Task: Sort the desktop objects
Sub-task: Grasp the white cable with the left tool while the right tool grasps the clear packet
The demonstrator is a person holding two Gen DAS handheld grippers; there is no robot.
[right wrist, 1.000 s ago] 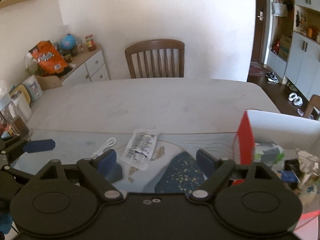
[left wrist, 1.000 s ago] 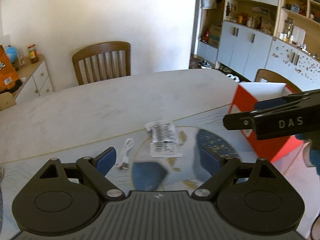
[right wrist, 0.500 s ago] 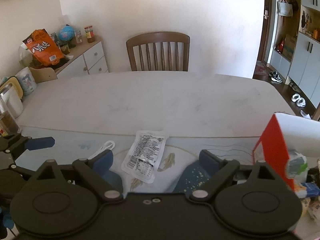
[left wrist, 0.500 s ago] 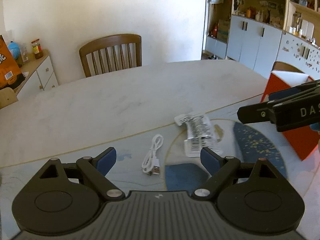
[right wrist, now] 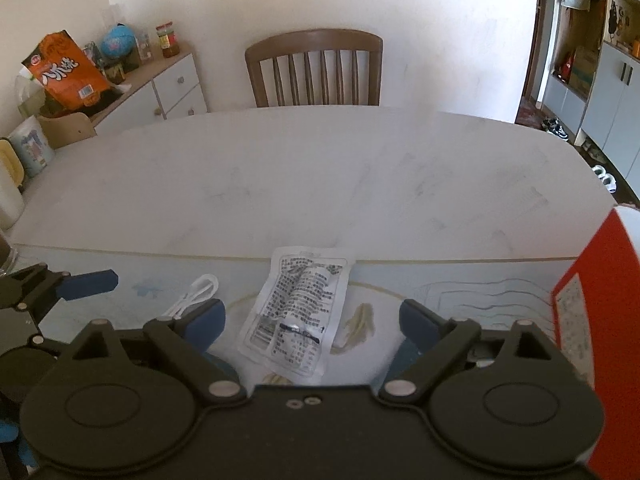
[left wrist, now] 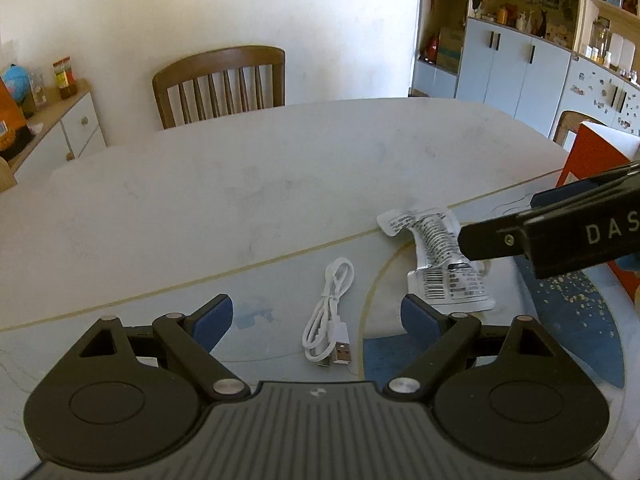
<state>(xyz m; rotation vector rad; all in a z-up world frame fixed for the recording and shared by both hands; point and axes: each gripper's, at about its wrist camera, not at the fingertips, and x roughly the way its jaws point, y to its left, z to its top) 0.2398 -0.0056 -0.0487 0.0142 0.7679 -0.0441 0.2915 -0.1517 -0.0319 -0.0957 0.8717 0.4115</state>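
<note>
A coiled white USB cable (left wrist: 329, 316) lies on the patterned mat, between the fingertips of my open, empty left gripper (left wrist: 318, 318). A clear printed plastic packet (left wrist: 438, 264) lies right of the cable. In the right wrist view the packet (right wrist: 298, 312) lies between the fingertips of my open, empty right gripper (right wrist: 312, 320), and the cable (right wrist: 195, 294) shows at its left finger. The right gripper also shows in the left wrist view (left wrist: 496, 240), above the packet. The left gripper's finger (right wrist: 86, 282) shows at the left of the right wrist view.
A red and white box (right wrist: 596, 320) stands at the right on the mat (left wrist: 572, 320). The white table (right wrist: 320, 180) stretches beyond, with a wooden chair (right wrist: 316, 68) behind it. A sideboard with an orange bag (right wrist: 64, 70) is at the far left.
Both grippers have drawn left and back. The cable now lies between the left gripper's fingers, the packet between the right gripper's. The red box has slid toward the right edge of both views.
</note>
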